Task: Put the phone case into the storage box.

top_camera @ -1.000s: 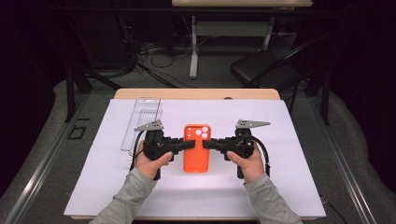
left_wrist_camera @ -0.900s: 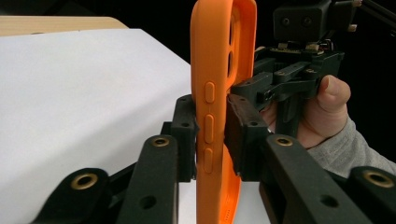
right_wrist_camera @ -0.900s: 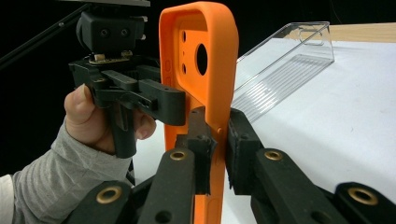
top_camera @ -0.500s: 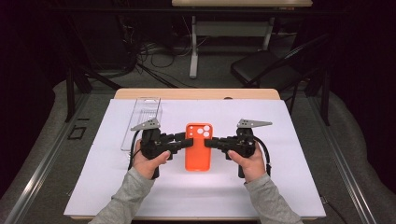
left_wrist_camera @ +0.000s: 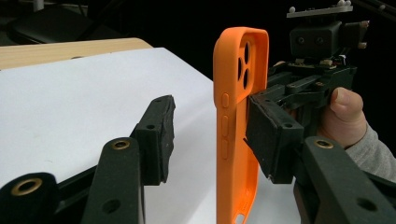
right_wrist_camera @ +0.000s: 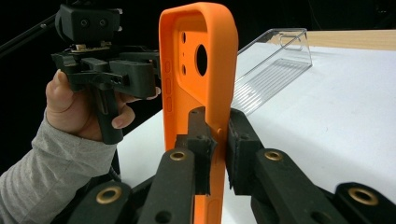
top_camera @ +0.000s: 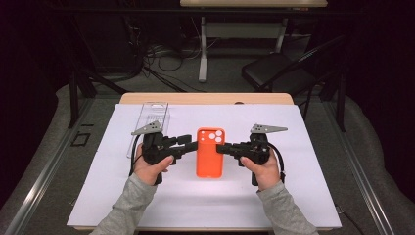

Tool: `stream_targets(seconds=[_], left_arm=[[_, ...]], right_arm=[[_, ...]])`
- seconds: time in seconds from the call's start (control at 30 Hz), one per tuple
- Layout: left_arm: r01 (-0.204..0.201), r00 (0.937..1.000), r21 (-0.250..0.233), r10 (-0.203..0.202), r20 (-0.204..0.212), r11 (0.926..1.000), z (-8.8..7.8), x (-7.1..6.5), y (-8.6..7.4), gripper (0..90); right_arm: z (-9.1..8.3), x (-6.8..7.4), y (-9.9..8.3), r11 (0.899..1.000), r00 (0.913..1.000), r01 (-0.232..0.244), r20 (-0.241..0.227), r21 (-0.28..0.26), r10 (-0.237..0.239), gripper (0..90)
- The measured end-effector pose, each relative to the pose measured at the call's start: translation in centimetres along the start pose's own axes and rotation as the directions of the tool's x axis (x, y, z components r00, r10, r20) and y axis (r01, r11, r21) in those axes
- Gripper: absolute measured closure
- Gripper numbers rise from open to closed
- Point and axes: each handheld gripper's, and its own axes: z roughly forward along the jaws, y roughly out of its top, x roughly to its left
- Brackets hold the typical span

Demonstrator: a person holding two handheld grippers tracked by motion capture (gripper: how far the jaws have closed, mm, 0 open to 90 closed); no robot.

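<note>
- Your orange phone case (top_camera: 210,152) hangs over the middle of the white desk (top_camera: 313,196), same place as a second ago.
- Your right gripper (top_camera: 221,148) stays clenched on its right edge.
- Your left gripper (top_camera: 192,143) has just been opening; its jaws now stand released, off the case's left edge.

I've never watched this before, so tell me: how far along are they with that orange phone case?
Done: the orange phone case is empty and the clear case lies aside on the table. In hand: the right gripper pinches the orange case's edge, while the left gripper has just been opening, its pads off it. What remains is unclear.
</note>
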Motion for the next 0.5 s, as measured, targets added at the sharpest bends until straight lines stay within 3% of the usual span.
stream_targets(seconds=[0.5], left_arm=[[-0.023,0.9979,-0.003,0.023,-0.06,0.9997,-1.2,0.5,0.7,46.1]], right_arm=[[-0.2,-0.1,0.2,1.0,0.9995,0.018,0.028,0.001,-0.018,81.9]])
